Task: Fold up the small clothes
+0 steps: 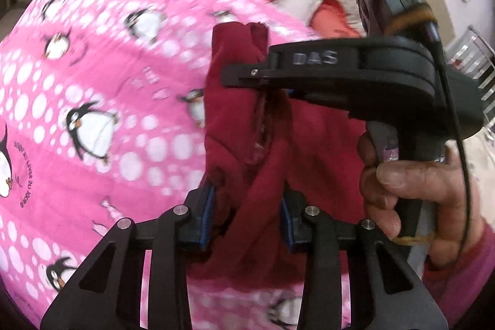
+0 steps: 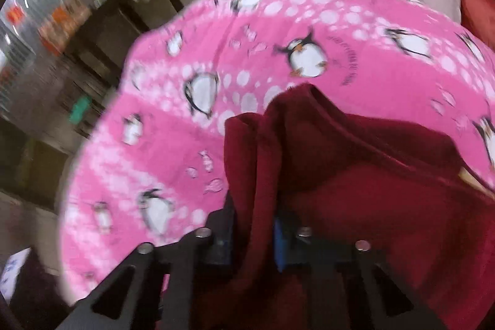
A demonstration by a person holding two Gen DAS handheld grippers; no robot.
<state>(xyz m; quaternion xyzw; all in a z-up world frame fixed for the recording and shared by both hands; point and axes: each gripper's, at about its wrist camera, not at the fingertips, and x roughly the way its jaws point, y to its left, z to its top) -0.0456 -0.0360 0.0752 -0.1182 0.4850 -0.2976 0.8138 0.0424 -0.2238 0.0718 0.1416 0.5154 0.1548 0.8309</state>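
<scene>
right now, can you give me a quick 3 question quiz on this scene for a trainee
1. True or false: the left gripper has dark red cloth between its fingers.
2. Multiple choice: what pattern is on the pink blanket? A) stripes B) penguins and white dots C) flowers
3. Short answer: in the left wrist view, what is the hand at right holding?

Key
1. True. The dark red garment sits between the blue pads.
2. B
3. The handle of the right gripper, which also grips the dark red garment; it crosses the left wrist view at right.
</scene>
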